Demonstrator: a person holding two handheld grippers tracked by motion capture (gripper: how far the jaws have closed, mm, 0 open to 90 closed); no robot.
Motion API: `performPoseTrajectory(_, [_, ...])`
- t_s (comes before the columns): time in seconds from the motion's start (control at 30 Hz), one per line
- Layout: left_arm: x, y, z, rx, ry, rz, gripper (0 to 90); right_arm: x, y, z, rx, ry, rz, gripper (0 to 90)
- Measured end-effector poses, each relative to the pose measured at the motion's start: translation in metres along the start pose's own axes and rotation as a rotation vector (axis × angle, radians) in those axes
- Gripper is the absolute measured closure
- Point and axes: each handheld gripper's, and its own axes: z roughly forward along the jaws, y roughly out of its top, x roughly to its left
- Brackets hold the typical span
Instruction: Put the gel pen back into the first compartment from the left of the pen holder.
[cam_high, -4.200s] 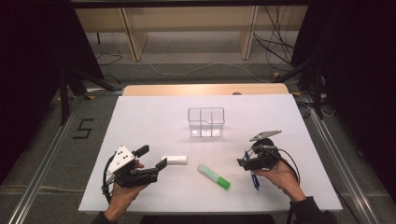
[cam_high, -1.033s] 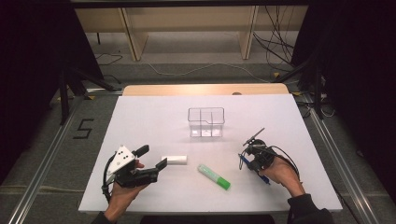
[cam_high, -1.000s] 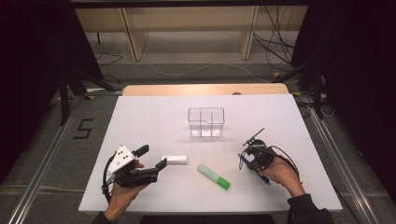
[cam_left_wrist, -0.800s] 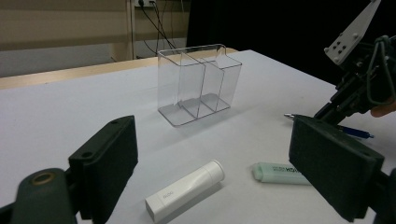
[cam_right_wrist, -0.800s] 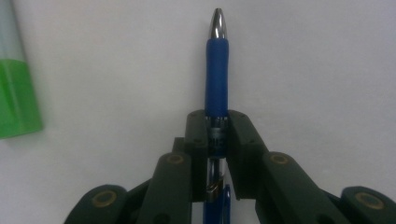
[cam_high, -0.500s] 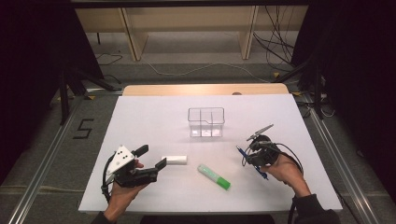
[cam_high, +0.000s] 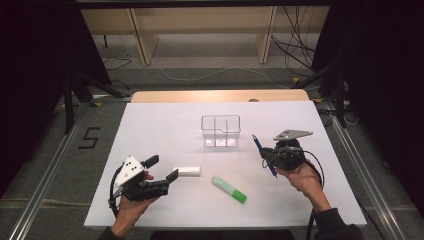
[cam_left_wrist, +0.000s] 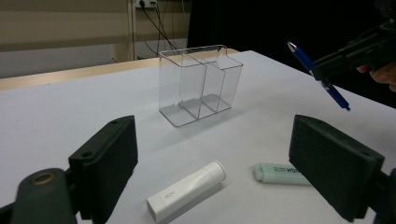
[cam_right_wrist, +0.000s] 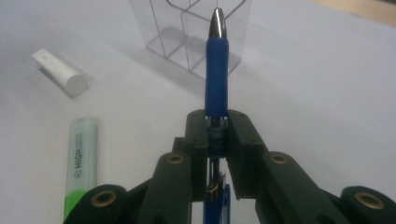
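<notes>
Pen-wise, the right gripper (cam_high: 269, 156) is pinching that blue ballpoint pen (cam_high: 263, 154) mid-barrel above the table, just beside the clear plastic two-compartment organizer (cam_high: 220, 131), so I'd tip it vertical before lowering; left gripper (cam_high: 162, 169) idles, jaws spread wide.

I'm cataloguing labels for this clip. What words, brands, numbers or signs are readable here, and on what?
"HIGH" on the green highlighter, its remaining letters cut off or blurred.
"5" taped on the floor left of the table.
Small grey print on the white tube: too blurred to read.
Blue pen in the right claw: no print legible.
</notes>
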Motion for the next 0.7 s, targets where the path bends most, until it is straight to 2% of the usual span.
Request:
performPoseTrajectory(0.07, [0.0,0.0,0.0,0.0,0.001,-0.001,15.0,0.002,0.0,0.0,-0.026,0.0,-0.013,79.9])
performPoseTrajectory(0.27, [0.0,0.0,0.0,0.002,0.001,0.001,15.0,0.004,0.002,0.0,-0.108,-0.003,-0.001,79.9])
performPoseTrajectory(0.3, [0.0,0.0,0.0,0.002,0.002,0.001,15.0,0.004,0.003,0.001,-0.112,-0.01,0.001,79.9])
performPoseTrajectory(0.4, [0.0,0.0,0.0,-0.003,0.006,-0.005,15.0,0.006,0.005,0.003,-0.121,0.039,0.018,79.9])
performPoseTrajectory(0.57, [0.0,0.0,0.0,-0.004,0.005,-0.002,15.0,0.014,0.011,0.007,-0.132,0.056,-0.014,79.9])
performPoseTrajectory(0.7, [0.001,-0.001,0.0,-0.003,0.006,-0.004,15.0,0.016,0.013,0.011,-0.143,0.061,-0.014,79.9])
